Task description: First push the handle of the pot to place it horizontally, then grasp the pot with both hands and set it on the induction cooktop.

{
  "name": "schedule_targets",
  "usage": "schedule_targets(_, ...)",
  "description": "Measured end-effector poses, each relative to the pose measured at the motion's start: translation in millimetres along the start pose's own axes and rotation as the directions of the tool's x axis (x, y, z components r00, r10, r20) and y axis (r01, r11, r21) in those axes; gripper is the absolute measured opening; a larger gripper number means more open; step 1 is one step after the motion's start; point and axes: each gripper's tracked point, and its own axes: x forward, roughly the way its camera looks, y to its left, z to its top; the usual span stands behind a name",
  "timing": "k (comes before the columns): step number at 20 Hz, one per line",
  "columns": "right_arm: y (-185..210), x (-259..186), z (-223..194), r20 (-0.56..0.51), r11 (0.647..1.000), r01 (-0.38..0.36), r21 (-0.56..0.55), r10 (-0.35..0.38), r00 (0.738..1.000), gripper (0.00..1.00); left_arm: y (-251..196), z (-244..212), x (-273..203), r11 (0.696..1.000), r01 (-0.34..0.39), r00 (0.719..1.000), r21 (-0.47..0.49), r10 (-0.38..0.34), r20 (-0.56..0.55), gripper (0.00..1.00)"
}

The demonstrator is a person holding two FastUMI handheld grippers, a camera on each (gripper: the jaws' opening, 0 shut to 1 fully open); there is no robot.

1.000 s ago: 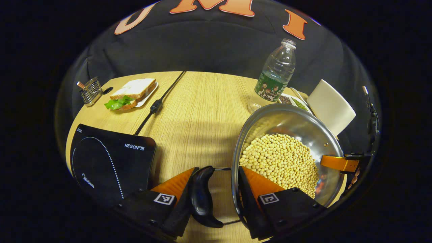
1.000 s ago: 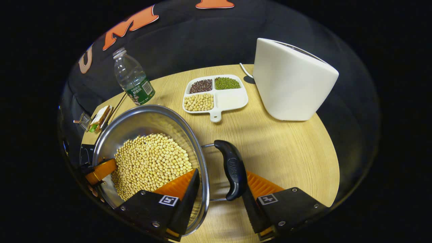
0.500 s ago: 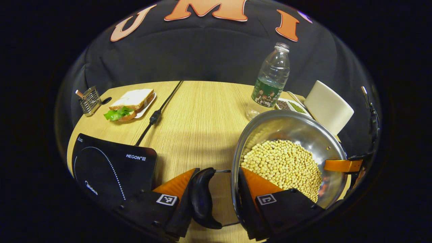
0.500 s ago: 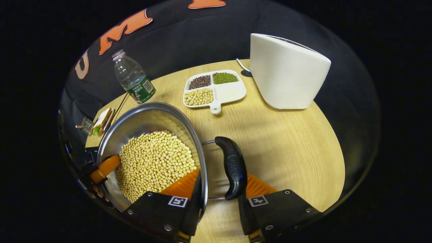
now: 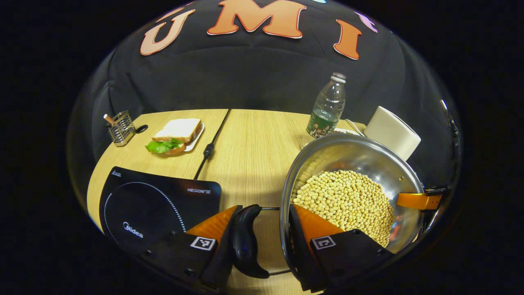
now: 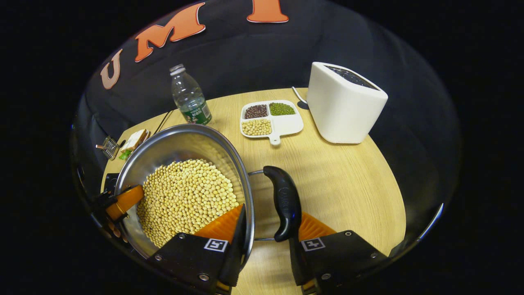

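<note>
Currently both grippers clamp the pot (image 5: 352, 155): left gripper (image 5: 262, 229) pinches one black handle (image 5: 245, 239) against the rim, right gripper (image 6: 266, 223) pinches the opposite handle (image 6: 285, 203). Pot full of soybeans (image 6: 186, 196), beside the cooktop (image 5: 151, 205), which sits at the desk (image 5: 245, 155) near-left corner.

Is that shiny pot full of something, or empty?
Partly full: pale round beans cover the pot's bottom, with bare steel wall showing above them.
</note>
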Motion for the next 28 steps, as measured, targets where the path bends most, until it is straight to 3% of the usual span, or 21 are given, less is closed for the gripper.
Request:
schedule_targets(3,20,-17,2,0.015,1.0,-0.004,-0.02,0.005,1.0,0.46,18,7,-19,1.0,-0.012,1.0,-0.008,0.012,0.012,0.71)
schedule_targets(4,25,-24,3,0.02,1.0,-0.009,-0.026,0.009,1.0,0.51,24,10,-25,1.0,-0.019,1.0,-0.011,0.019,0.018,0.71)
schedule_targets(9,74,-47,11,0.045,0.997,-0.041,-0.062,0.044,0.998,0.51,68,25,-61,0.998,-0.06,0.996,-0.025,0.062,0.059,0.67)
schedule_targets(11,96,-53,14,0.055,0.995,-0.053,-0.082,0.058,0.997,0.51,90,29,-73,0.996,-0.076,0.995,-0.04,0.079,0.068,0.73)
schedule_targets(12,109,-56,15,0.062,0.994,-0.059,-0.09,0.065,0.996,0.51,101,30,-79,0.995,-0.085,0.993,-0.046,0.088,0.073,0.67)
schedule_targets(13,123,-58,16,0.068,0.993,-0.065,-0.1,0.072,0.995,0.51,111,30,-86,0.994,-0.095,0.992,-0.054,0.099,0.077,0.67)
schedule_targets(15,148,-59,14,0.071,0.989,-0.083,-0.12,0.092,0.993,0.51,138,29,-98,0.991,-0.116,0.989,-0.071,0.122,0.084,0.73)
schedule_targets(17,171,-50,15,0.075,0.985,-0.103,-0.137,0.114,0.991,0.5,161,31,-113,0.986,-0.144,0.984,-0.082,0.151,0.094,0.67)
schedule_targets(21,205,-1,15,0.084,0.976,-0.145,-0.161,0.16,0.984,0.51,205,38,-142,0.975,-0.198,0.971,-0.102,0.21,0.118,0.67)
schedule_targets(23,207,5,16,0.094,0.971,-0.16,-0.177,0.179,0.979,0.51,224,39,-155,0.968,-0.222,0.963,-0.115,0.236,0.129,0.71)
schedule_targets(28,208,17,21,0.087,0.96,-0.188,-0.206,0.209,0.974,0.5,271,35,-179,0.951,-0.274,0.947,-0.141,0.293,0.134,0.67)
